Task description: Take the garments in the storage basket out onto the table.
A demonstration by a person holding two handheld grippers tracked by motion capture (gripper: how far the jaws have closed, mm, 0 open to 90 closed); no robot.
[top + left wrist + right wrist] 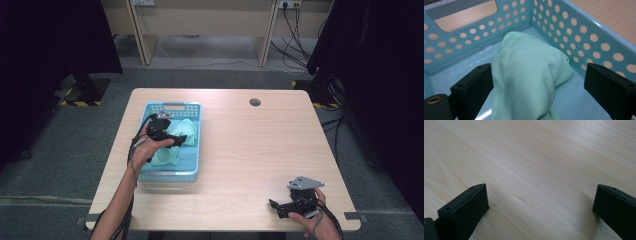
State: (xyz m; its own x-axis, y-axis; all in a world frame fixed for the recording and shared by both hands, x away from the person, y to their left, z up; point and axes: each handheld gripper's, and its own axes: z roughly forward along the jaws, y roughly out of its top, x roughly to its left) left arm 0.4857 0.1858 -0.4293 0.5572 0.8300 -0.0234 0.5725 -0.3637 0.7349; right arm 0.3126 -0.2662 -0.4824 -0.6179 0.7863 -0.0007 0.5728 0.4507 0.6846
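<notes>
Over the blue basket [194, 165] at the left of the table [250, 150], your left gripper [167, 134] hangs with its jaws spread wide, and the pale green cloth [529, 75] bunches up between them. Seen along the left gripper view, one jaw stands right against the cloth's side, touching or nearly touching the fold, while the other stands apart from it, near the basket's perforated wall [584, 42]; the pads do not press on the fabric. That cloth lies crumpled on the basket floor, heaped toward the corner by the far wall with its handle slot. From the high view your left hand [145, 150] reaches in from the lower left, forearm slanting up across the table edge, the gripper angled forward and down into the basket. Your right gripper [290, 205] sits low over the bare wood near the table's front right corner, well apart from the basket, pointing toward the left, with your right hand [315, 220] behind it. Its jaws are also spread wide, with plain tabletop [536, 170] between them and nothing gripped.
</notes>
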